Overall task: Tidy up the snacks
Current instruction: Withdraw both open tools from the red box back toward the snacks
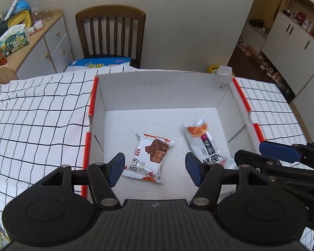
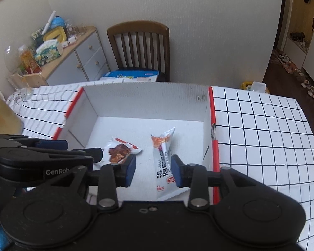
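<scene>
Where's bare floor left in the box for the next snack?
Free: the box floor along the back wall and the left strip beside the chocolate wafer packet. Crowded: front centre to right, where that packet and the orange-and-white packet lie, a narrow gap between.

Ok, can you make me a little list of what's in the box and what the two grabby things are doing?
box: white cardboard box with red edges, open top, on the checked tablecloth
snacks inside: two, lying on the bottom
snack one: chocolate wafer packet
snack two: long orange and white packet
touching each other: no, apart
left tool: open, above the wafer packet, holding nothing
right tool: open, above the long packet, holding nothing
behind the table: wooden chair
</scene>
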`<state>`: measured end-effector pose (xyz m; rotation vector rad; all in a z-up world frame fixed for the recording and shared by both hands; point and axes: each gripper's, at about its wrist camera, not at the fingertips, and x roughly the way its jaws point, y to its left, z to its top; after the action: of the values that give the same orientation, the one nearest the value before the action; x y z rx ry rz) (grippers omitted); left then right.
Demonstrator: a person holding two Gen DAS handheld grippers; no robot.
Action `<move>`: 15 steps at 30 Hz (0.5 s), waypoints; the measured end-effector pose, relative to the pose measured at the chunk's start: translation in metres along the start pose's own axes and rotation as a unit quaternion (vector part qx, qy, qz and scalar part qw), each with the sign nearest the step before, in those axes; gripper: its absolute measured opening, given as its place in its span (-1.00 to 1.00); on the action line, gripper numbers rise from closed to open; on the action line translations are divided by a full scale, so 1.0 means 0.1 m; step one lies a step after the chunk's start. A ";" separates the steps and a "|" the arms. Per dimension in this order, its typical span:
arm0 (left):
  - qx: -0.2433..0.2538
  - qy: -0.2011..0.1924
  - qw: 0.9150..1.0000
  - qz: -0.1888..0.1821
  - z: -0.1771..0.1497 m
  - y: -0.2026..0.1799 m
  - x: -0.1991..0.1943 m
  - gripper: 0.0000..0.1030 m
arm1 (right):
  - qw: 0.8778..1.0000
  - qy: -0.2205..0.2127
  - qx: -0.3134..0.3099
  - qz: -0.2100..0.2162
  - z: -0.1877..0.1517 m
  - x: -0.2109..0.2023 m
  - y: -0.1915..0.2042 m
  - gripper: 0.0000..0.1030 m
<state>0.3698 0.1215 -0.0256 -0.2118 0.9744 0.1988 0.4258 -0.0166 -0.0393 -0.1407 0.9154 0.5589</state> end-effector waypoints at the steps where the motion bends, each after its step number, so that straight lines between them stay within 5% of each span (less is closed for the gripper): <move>1: 0.000 -0.004 1.000 0.000 -0.02 0.00 -0.06 0.22 | 1.000 -0.004 -0.001 0.002 -0.01 -0.06 0.01 -0.22; 15: 0.008 -0.060 0.998 -0.024 -0.35 0.07 -0.84 0.22 | 0.998 -0.052 0.010 0.016 -0.26 -0.73 0.12 0.23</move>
<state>0.2941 0.1127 0.0248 -0.2060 0.8507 0.1579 0.3667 -0.0445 0.0035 -0.0782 0.8238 0.5814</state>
